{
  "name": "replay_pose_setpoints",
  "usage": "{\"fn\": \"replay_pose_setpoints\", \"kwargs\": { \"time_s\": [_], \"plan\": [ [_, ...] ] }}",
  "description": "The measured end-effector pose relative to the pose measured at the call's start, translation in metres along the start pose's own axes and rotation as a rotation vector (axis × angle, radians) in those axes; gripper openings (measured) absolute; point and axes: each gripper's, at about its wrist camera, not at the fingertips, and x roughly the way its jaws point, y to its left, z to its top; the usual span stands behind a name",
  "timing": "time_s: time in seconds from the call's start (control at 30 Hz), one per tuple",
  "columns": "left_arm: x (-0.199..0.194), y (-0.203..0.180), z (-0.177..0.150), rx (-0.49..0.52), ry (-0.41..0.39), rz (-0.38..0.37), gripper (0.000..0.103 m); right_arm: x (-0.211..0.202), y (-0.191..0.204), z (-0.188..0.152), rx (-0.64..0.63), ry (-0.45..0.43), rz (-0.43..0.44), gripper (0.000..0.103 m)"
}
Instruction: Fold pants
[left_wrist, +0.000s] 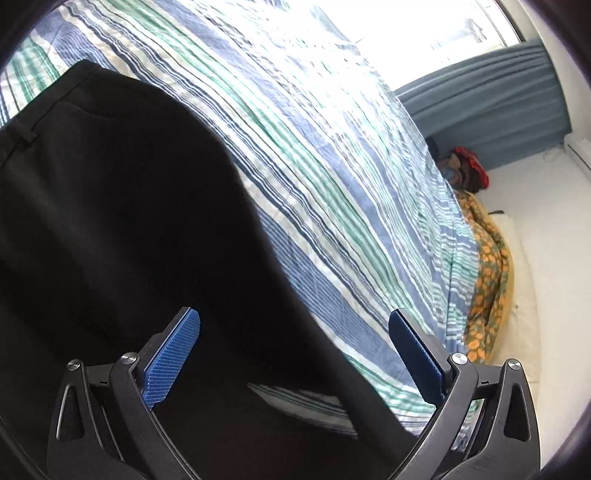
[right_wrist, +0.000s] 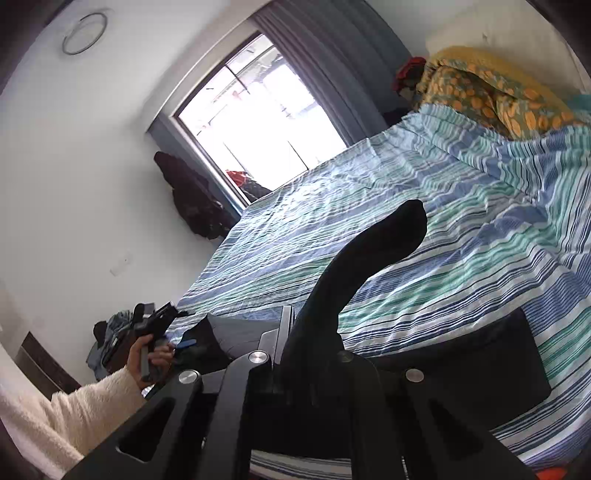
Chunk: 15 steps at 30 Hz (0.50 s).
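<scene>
Black pants (left_wrist: 110, 203) lie on a blue, green and white striped bed sheet (left_wrist: 314, 147); a belt loop shows at the left. My left gripper (left_wrist: 294, 314) hovers over them, open, its blue pads (left_wrist: 173, 354) wide apart and nothing between them. In the right wrist view my right gripper (right_wrist: 314, 339) is shut on a fold of the pants (right_wrist: 384, 236), which stands up from between its fingers and curls over. The rest of the pants (right_wrist: 480, 362) lies flat on the sheet (right_wrist: 424, 177). A hand (right_wrist: 155, 354) in a cream fleece sleeve holds the left gripper (right_wrist: 173, 332) at the bed's left edge.
An orange-patterned blanket (right_wrist: 480, 92) is heaped at the far side of the bed, also the blanket (left_wrist: 487, 280) against a white wall. A bright window (right_wrist: 258, 122) with grey-blue curtains is behind. Dark clothes (right_wrist: 192, 199) hang on the wall; a clothes pile (right_wrist: 110, 332) sits lower left.
</scene>
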Motion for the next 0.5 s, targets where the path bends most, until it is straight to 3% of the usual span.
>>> {"fn": "replay_pose_setpoints", "kwargs": {
  "time_s": [0.1,0.13,0.17,0.2,0.23,0.4,0.5],
  "plan": [
    [0.003,0.001,0.01,0.024,-0.004,0.06,0.1,-0.035,0.004,-0.009,-0.022,-0.019,0.047,0.007],
    [0.003,0.003,0.01,0.036,-0.007,0.079,0.09,-0.041,0.005,-0.011,-0.034,-0.021,0.054,0.007],
    [0.004,0.004,0.014,0.049,-0.004,0.087,0.075,-0.048,0.006,-0.013,-0.044,-0.019,0.054,0.007],
    [0.005,0.007,0.012,0.059,0.021,0.087,0.023,-0.053,0.002,-0.015,-0.047,-0.017,0.052,0.007],
    [0.01,0.01,0.013,0.057,0.047,0.1,0.005,-0.054,-0.003,-0.015,-0.043,-0.014,0.046,0.007],
    [-0.036,-0.012,-0.01,0.146,-0.061,0.053,0.005,-0.025,-0.053,0.001,0.033,0.034,-0.082,0.007],
    [-0.089,-0.032,-0.021,0.247,-0.177,0.008,0.008,-0.01,-0.072,0.033,0.033,-0.018,-0.098,0.007]
  ]
}}
